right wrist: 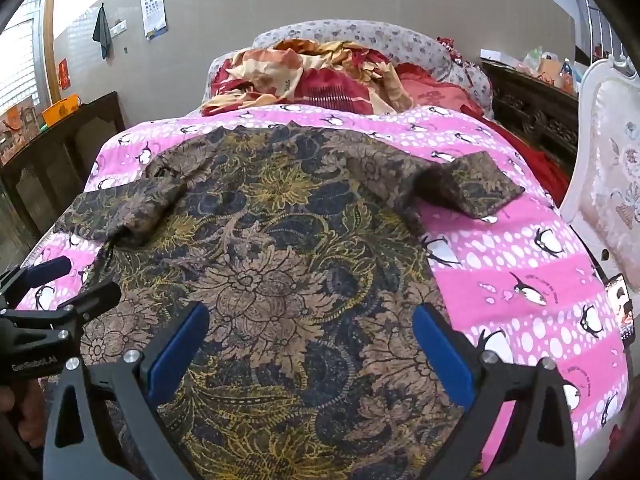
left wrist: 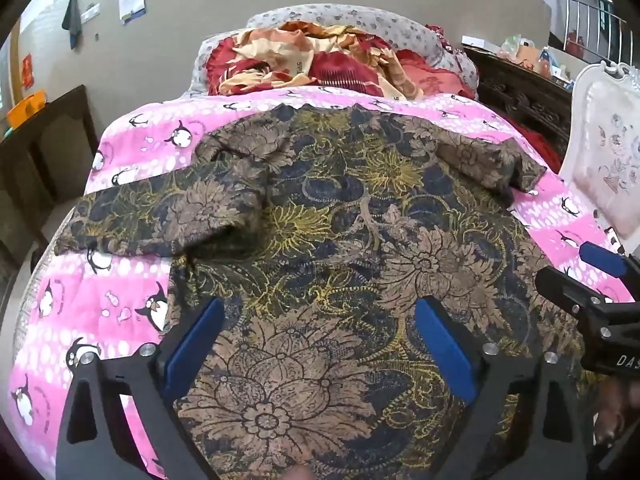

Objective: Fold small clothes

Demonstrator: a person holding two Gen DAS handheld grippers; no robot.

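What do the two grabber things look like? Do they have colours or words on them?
Both look alike. The left gripper and the right gripper each have two black plastic fingers shaped like frames with triangular cut-outs, flat bright blue pads on the inner sides, and shiny silver bolts. White lettering is printed on the black bodies: one reads "GenRobot.AI", the other begins "DAS". No cables or sleeves show.

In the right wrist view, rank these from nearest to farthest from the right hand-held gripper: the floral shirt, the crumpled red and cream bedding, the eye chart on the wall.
1. Floral shirt: spread on the pink bedspread directly beneath the open right hand-held gripper.
2. Red and cream bedding: piled at the far end of the bed.
3. Eye chart: on the back wall, upper left.
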